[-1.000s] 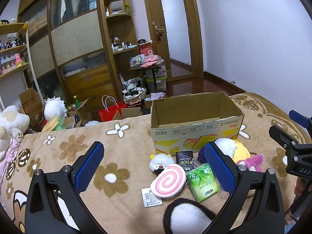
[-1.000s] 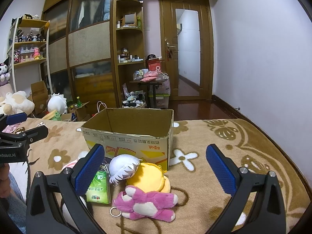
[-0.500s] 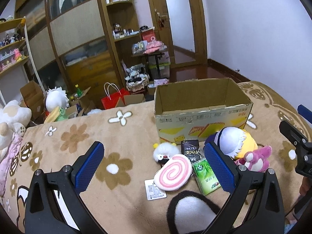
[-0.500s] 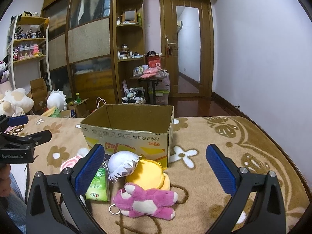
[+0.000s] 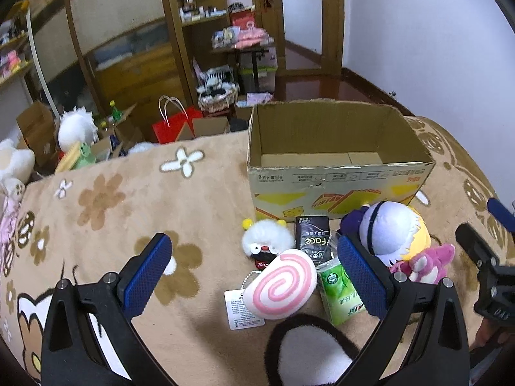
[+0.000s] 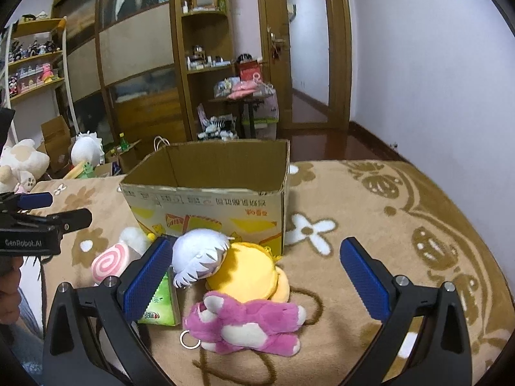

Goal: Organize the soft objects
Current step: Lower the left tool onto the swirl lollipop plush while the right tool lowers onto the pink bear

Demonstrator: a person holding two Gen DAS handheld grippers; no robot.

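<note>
An open, empty cardboard box (image 5: 338,173) (image 6: 206,199) stands on a tan flowered blanket (image 5: 135,209). In front of it lie a pink swirl plush (image 5: 280,284) (image 6: 107,259), a white fluffy plush (image 5: 267,238), a black packet (image 5: 312,239), a green tissue pack (image 5: 341,289) (image 6: 159,302), a white-haired yellow doll (image 5: 391,233) (image 6: 238,267) and a magenta bear (image 5: 425,262) (image 6: 248,323). My left gripper (image 5: 254,271) is open above the swirl plush. My right gripper (image 6: 257,275) is open over the doll and bear. Nothing is held.
Past the bed's far edge are a red paper bag (image 5: 175,124), cartons, plush toys (image 6: 22,160) and wooden shelving (image 6: 199,64). A black-and-white plush (image 5: 305,350) lies close under the left gripper. The blanket stretches bare to the left (image 5: 96,199) and right (image 6: 402,209).
Both grippers have moved forward and tilted down toward the toys, which now look larger and nearer. The box and toys have not moved. Both stay open.
</note>
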